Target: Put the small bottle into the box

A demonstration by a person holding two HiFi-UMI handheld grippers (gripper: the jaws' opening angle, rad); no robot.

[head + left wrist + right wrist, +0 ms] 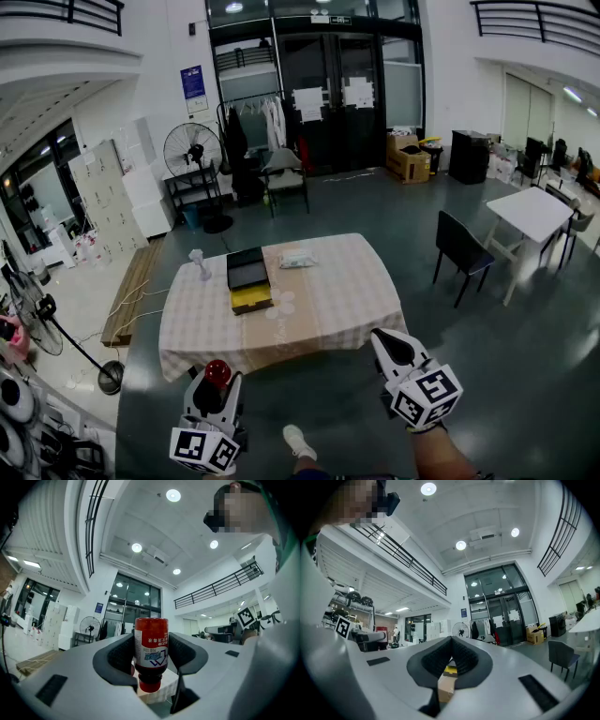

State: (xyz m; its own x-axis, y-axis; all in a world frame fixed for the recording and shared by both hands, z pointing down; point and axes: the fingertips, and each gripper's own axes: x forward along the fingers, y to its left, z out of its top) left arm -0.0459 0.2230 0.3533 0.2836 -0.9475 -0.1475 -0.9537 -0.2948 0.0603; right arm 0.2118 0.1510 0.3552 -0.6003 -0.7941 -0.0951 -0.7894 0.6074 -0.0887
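My left gripper [217, 378] is shut on a small red bottle [217, 372], low in the head view and well short of the table. In the left gripper view the small red bottle [151, 641] stands between the two dark pads with its cap end toward the camera and its label upside down. The box [248, 277], black with a yellow front, lies open on the left part of the checked table [328, 300]. My right gripper [386, 339] is held beside the table's near right corner, jaws shut with nothing in them. The box [450, 671] peeks out below its closed tips.
On the table lie a white packet [296, 259] and a small white item [199, 264]. A black chair [461, 248] and a white table [532, 214] stand to the right, standing fans [192, 150] to the left. The person's shoe [298, 441] shows on the grey floor.
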